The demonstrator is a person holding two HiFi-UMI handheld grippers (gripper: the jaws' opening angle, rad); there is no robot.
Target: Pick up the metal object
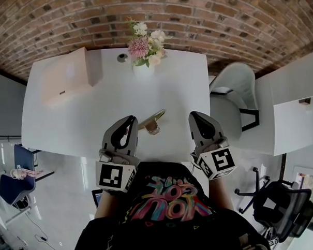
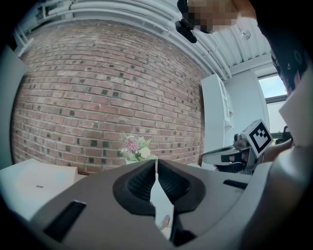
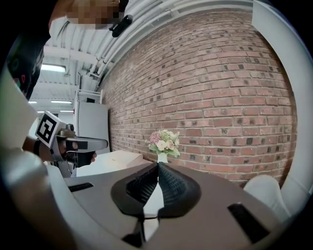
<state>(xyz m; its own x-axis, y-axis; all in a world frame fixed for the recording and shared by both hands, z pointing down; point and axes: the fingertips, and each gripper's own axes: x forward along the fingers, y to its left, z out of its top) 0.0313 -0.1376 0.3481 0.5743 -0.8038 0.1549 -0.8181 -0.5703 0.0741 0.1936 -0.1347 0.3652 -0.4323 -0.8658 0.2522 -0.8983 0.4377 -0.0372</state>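
Your left gripper [image 1: 131, 120] and right gripper [image 1: 194, 115] both have their fingers clenched on nothing. The metal object [image 1: 153, 118] lies on the white surface [image 1: 84, 120] between them, just beside the left. Reach without opening and you will likely shove it away.

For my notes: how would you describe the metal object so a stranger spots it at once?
Find the white table. Near its front edge, just right of the left gripper, lies the metal object: small, slim and brass-coloured. The flower vase and the pale box stand far back, and neither looks metallic.
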